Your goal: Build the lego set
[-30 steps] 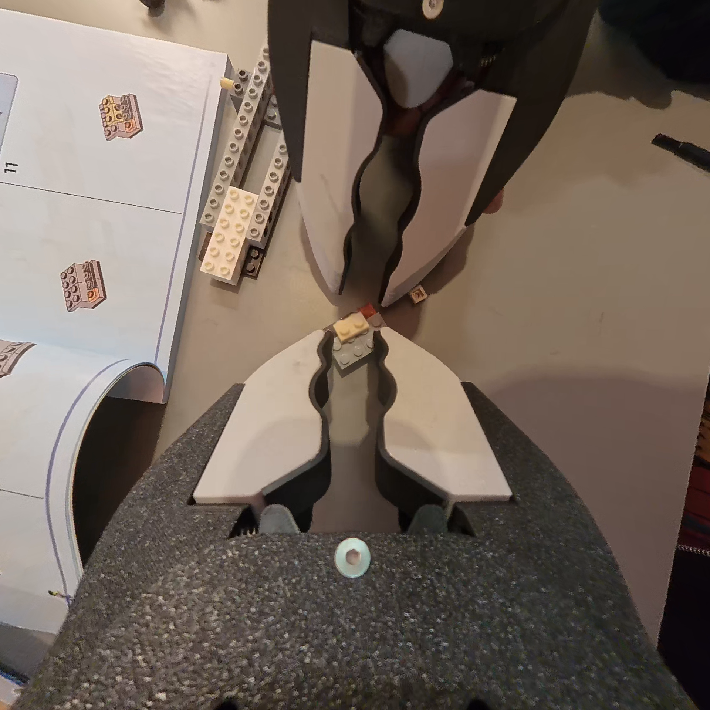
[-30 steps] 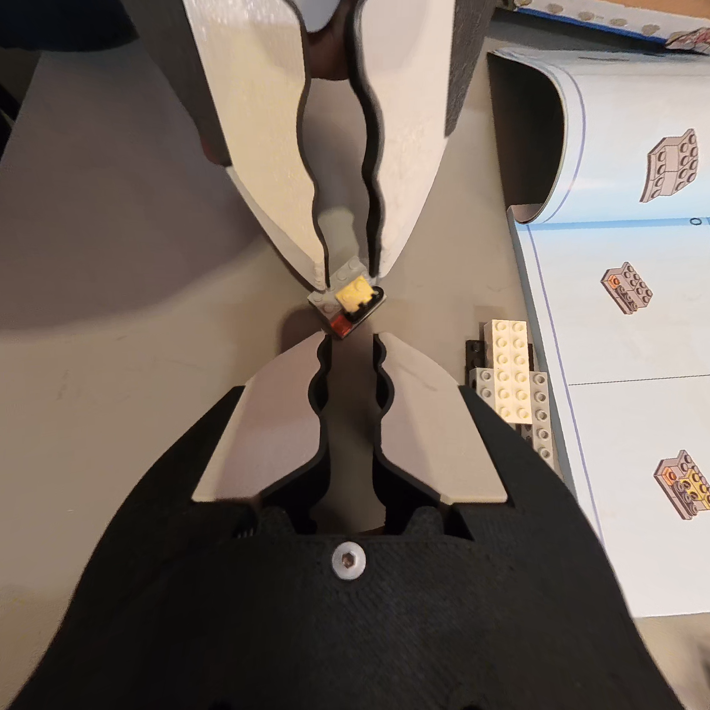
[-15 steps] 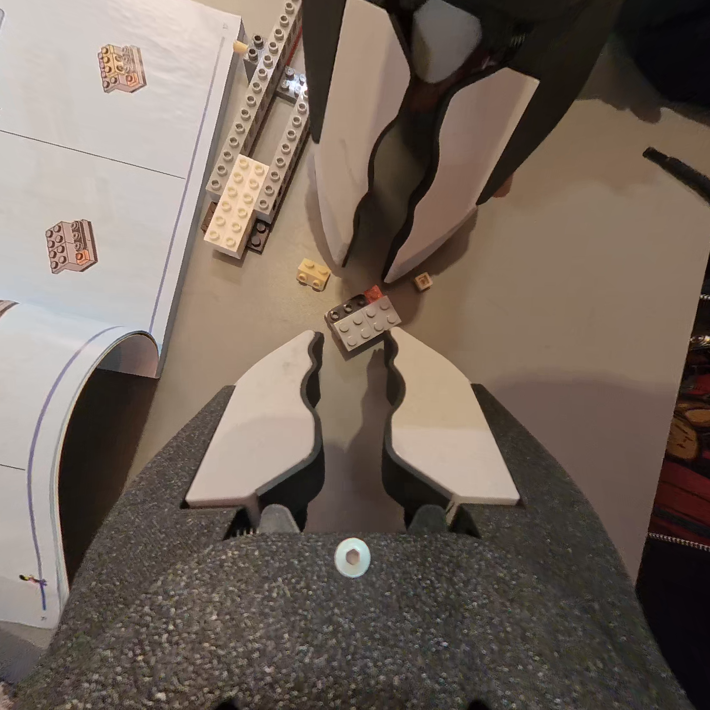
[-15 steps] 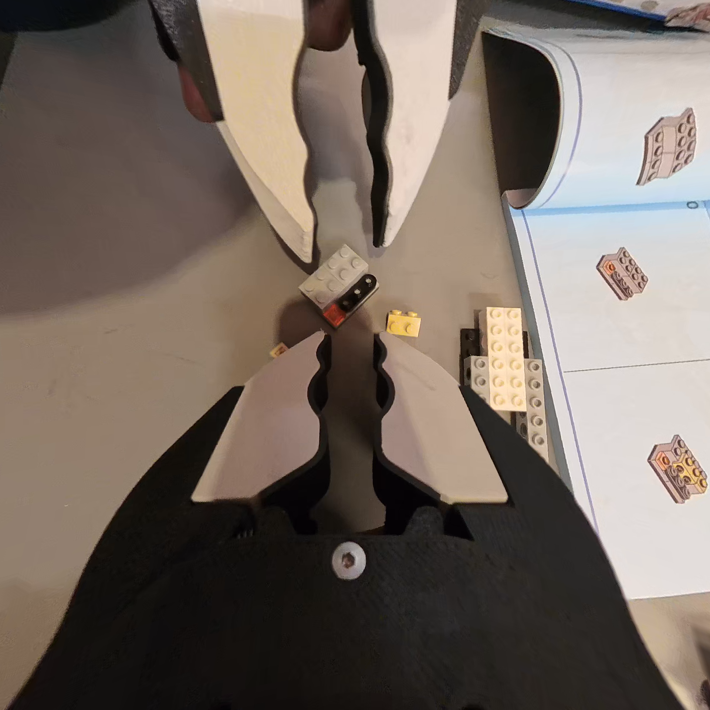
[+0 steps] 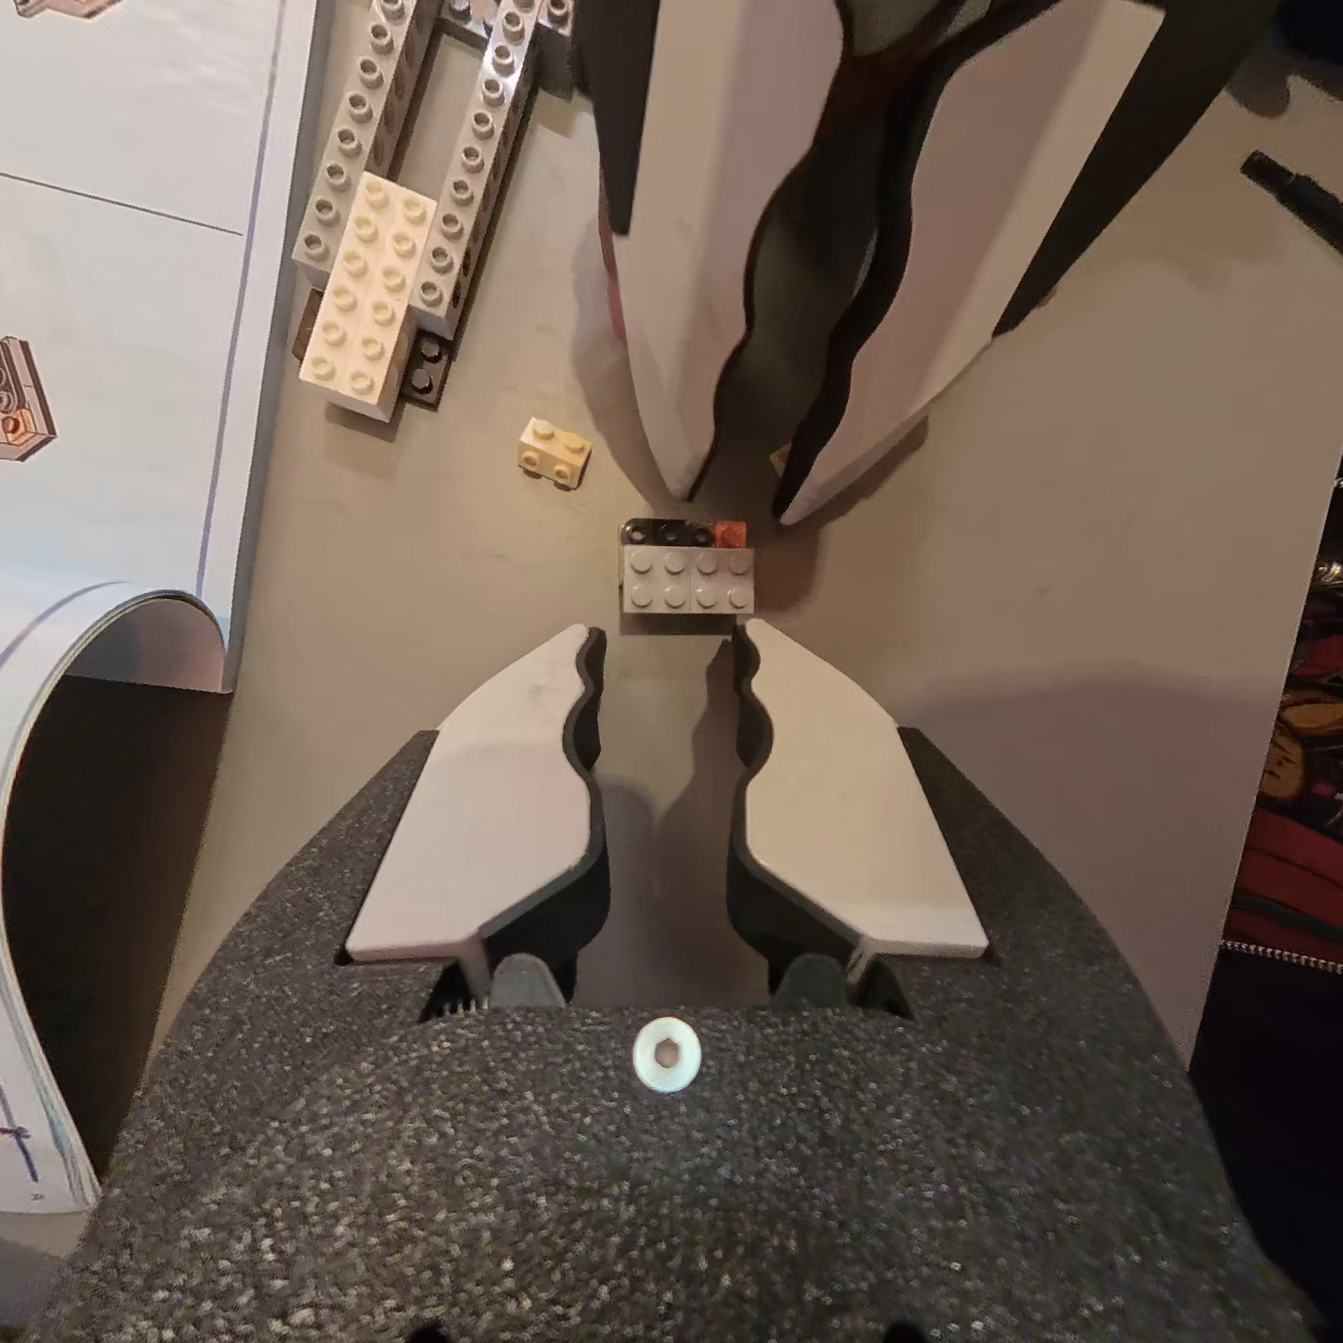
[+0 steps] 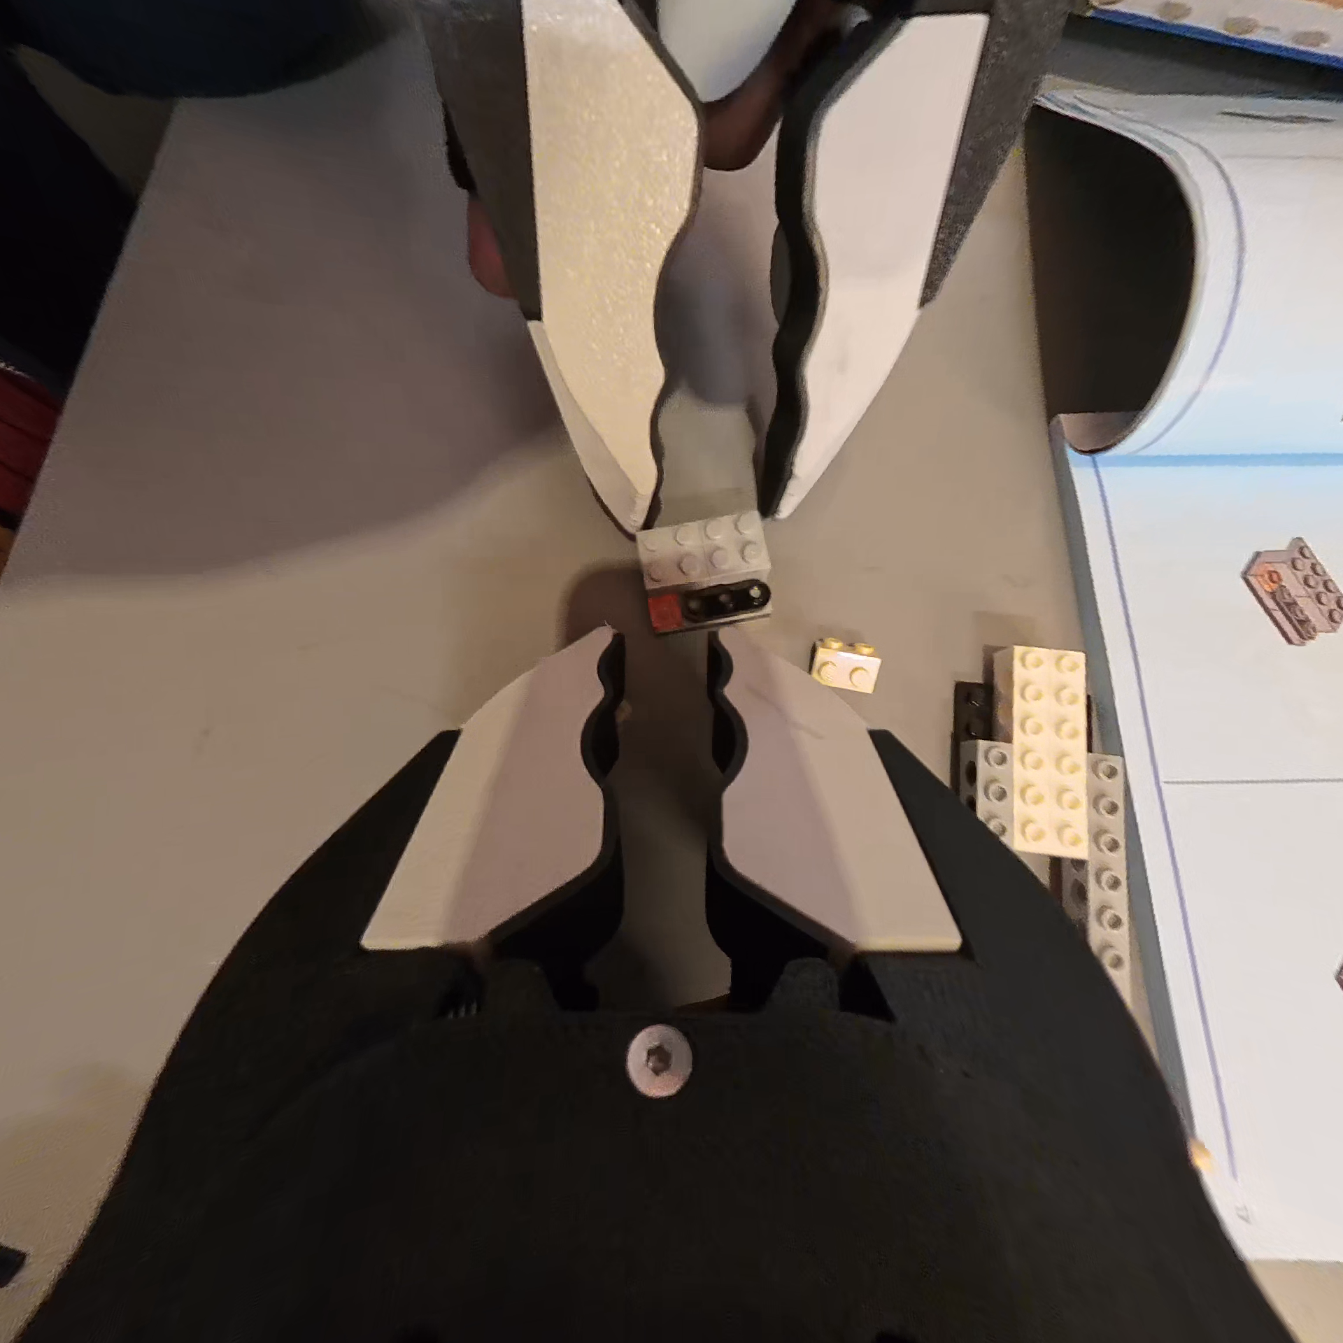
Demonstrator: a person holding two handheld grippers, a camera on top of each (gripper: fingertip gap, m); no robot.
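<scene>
Both claws (image 5: 668,636) (image 6: 665,639) gape; tan speck (image 5: 779,456) half-hidden.

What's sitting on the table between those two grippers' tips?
A small grey brick assembly with a black strip and a red piece lies between the left gripper and the right gripper; neither grips it. Both wrist views show this.

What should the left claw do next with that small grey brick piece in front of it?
Probably ease forward and close on the grey brick piece. The left claw is open and empty, its tips just short of the piece lying free on the table, and its opening looks about as wide as the piece.
</scene>
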